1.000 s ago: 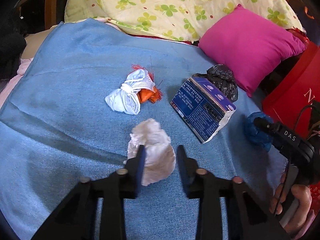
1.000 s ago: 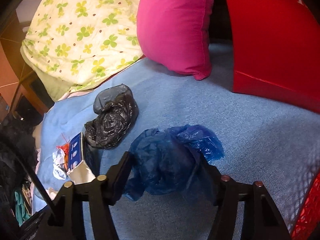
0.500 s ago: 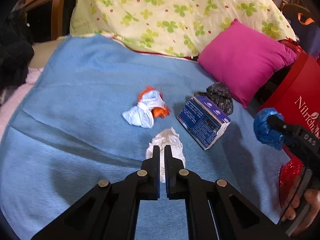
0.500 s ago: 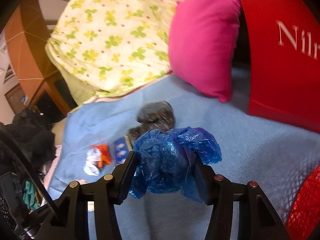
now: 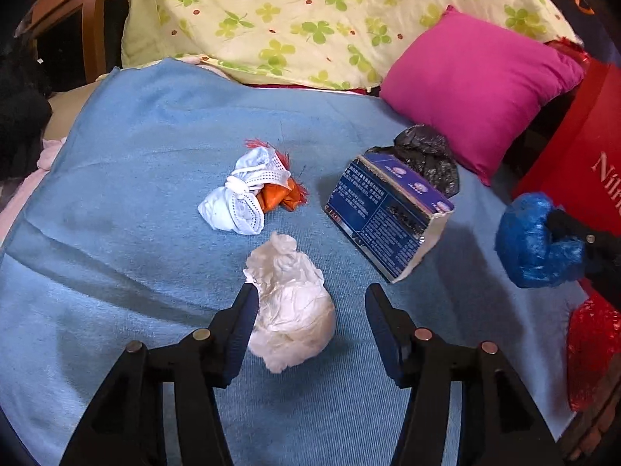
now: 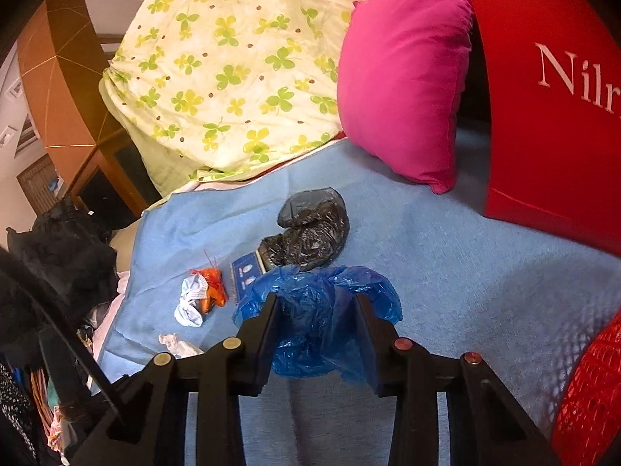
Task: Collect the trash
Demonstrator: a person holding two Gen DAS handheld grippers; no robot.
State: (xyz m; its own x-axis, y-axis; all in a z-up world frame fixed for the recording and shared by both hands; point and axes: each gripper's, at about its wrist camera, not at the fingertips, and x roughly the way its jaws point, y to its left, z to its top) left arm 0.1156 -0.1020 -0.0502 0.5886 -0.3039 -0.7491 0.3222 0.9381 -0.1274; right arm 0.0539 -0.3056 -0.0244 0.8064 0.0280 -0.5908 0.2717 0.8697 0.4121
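Trash lies scattered over the blue blanket (image 5: 128,202) of a bed, with one piece already lifted; the right gripper (image 6: 316,312) is pinching a crumpled blue plastic bag (image 6: 310,334) between its fingers and holds it in the air above the blanket, most likely so that it can be carried to the red mesh basket (image 6: 594,396) at the right edge, which looks like the place for collecting; whether that basket holds anything I cannot tell. The left gripper (image 5: 310,306) hangs low over the blanket with its fingers spread wide on either side of a white crumpled tissue (image 5: 289,303); the left finger is touching or nearly touching the wad, the right one stands apart from it; the spread seems chosen to take the whole wad in one close, since soft paper will squash rather than slip.

Counted, five pieces of trash show: one white tissue; one face mask knotted around an orange wrapper (image 5: 252,198), just beyond the tissue; one blue box (image 5: 388,213), tilted and leaning toward one black plastic bag (image 5: 427,159) behind it; and the one blue bag in the grip. There are also one pink pillow (image 5: 477,77), one clover-print quilt (image 5: 310,19) piled at the head of the bed, and one red bag (image 6: 551,116) with white lettering.
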